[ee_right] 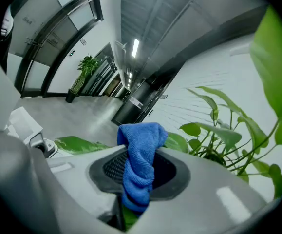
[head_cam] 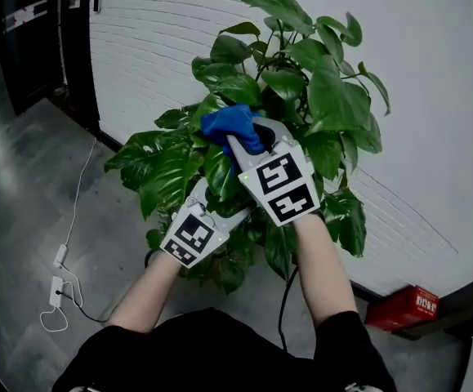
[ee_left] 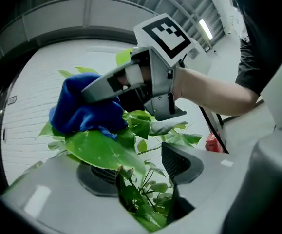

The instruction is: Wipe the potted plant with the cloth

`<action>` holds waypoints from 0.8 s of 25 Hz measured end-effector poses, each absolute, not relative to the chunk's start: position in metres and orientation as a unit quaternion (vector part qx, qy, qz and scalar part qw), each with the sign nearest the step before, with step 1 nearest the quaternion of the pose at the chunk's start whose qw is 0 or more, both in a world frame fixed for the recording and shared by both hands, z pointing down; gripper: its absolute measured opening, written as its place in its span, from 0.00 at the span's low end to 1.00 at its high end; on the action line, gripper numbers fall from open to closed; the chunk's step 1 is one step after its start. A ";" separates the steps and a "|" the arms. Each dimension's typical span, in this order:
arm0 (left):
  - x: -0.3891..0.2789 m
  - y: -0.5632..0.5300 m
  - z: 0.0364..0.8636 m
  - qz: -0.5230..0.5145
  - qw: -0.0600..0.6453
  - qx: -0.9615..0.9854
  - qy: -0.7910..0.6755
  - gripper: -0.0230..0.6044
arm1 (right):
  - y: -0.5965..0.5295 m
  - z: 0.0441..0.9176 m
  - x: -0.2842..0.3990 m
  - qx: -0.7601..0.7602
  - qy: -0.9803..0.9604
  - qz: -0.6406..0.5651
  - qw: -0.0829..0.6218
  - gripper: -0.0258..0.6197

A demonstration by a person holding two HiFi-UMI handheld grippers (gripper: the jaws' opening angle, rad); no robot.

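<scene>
A potted plant point(head_cam: 326, 96) with broad green leaves stands against a white brick wall. My right gripper point(head_cam: 244, 141) is shut on a bunched blue cloth point(head_cam: 229, 123) and holds it against the upper leaves at the plant's middle. In the right gripper view the cloth point(ee_right: 141, 150) hangs pinched between the jaws. My left gripper point(head_cam: 211, 196) reaches into the foliage just below and left of it. Its jaws stand open point(ee_left: 138, 172); a large leaf point(ee_left: 102, 147) lies over the left pad point(ee_left: 99, 179), and the cloth point(ee_left: 80, 108) rests on that leaf's far end.
On the grey floor at the left lie a white power strip point(head_cam: 56, 288) and its thin cable. A red box point(head_cam: 403, 305) sits at the foot of the wall on the right. A dark doorway point(head_cam: 32, 31) is at the far left. A black cable point(head_cam: 283, 300) hangs beside the right forearm.
</scene>
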State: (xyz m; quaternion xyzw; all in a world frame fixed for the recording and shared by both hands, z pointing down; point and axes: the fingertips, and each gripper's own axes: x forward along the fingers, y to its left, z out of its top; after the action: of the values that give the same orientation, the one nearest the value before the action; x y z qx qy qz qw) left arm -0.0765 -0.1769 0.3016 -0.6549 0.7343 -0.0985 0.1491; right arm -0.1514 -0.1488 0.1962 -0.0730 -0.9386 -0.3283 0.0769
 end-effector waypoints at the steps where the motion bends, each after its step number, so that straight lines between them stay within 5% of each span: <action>1: -0.077 -0.176 0.303 -0.098 0.151 -0.656 0.733 0.47 | -0.147 0.202 -0.151 -0.078 -0.937 -0.330 0.082 0.18; 20: -0.078 -0.170 0.315 -0.102 0.156 -0.659 0.729 0.48 | -0.108 0.255 -0.119 -0.161 -0.927 -0.324 0.100 0.18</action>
State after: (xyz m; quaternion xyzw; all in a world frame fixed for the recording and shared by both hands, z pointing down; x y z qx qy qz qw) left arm -0.0781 -0.1705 0.3152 -0.6587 0.7290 -0.1022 0.1557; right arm -0.1193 -0.1082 0.2545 -0.1611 -0.9268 -0.3242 0.1001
